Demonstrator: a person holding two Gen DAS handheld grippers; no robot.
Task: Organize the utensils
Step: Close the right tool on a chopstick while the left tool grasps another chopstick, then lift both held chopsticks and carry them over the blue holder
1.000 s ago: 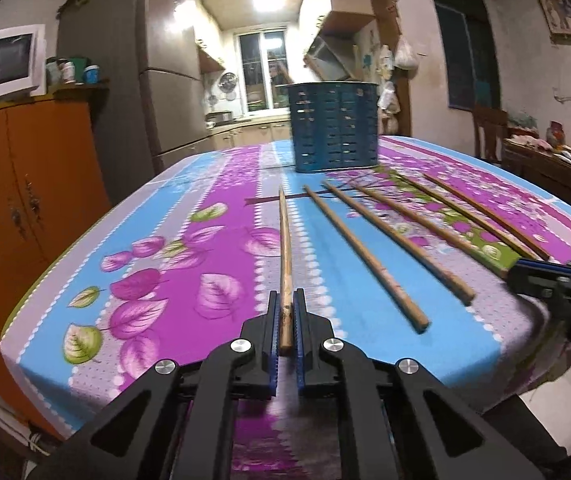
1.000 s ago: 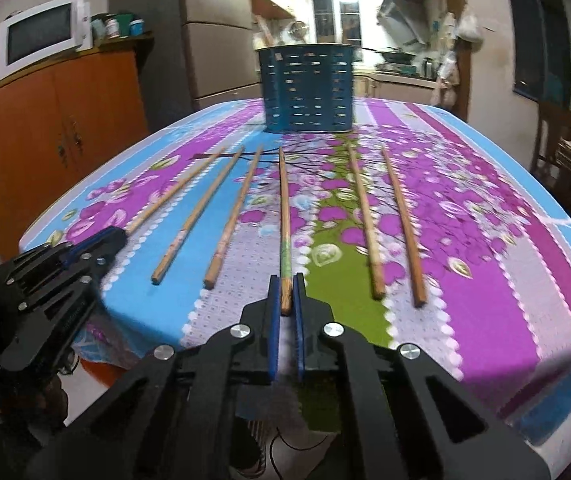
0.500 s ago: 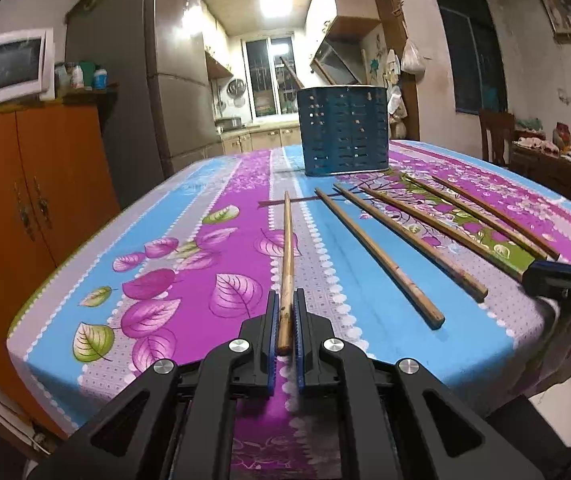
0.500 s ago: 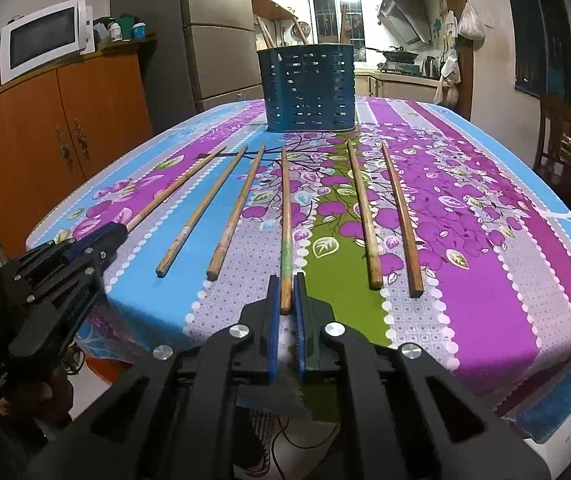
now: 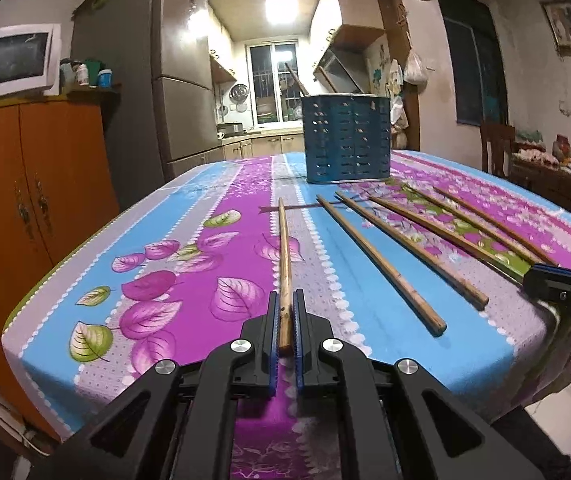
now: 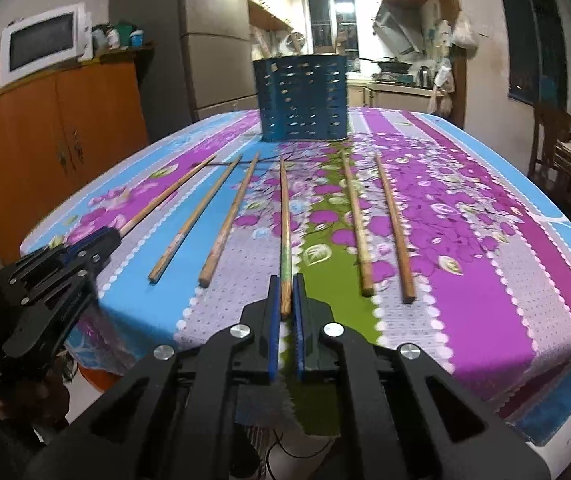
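The left gripper [image 5: 284, 312] was closed on the near end of the leftmost chopstick [image 5: 284, 256], which ran straight ahead over the tablecloth [image 5: 165, 280] toward the blue holder [image 5: 345, 138]. Whether its far tip touched the cloth could not be told. The right gripper [image 6: 284, 296] was likewise clamped on the near end of the fourth chopstick [image 6: 284, 220] (counting from the left), a stick with a greenish tint along its lower half.

Six chopsticks lay in a rough fan across the near half of the table, their far ends converging toward the holder. In the right wrist view, a second stick [image 6: 193, 220] and a third stick [image 6: 229, 220] lay loose between the two gripped ones, well apart from each other. To the right of the right gripper were a fifth stick [image 6: 357, 224] and a sixth stick [image 6: 393, 228], close together and nearly parallel, near ends just short of the table edge.

The holder stood upright at the far middle of the table, beyond all the stick tips, with two long handles leaning out of its top in the left wrist view.

A white microwave [image 6: 41, 44] sat on an orange cabinet [image 6: 57, 132] to the left, beside a grey fridge [image 5: 141, 92].
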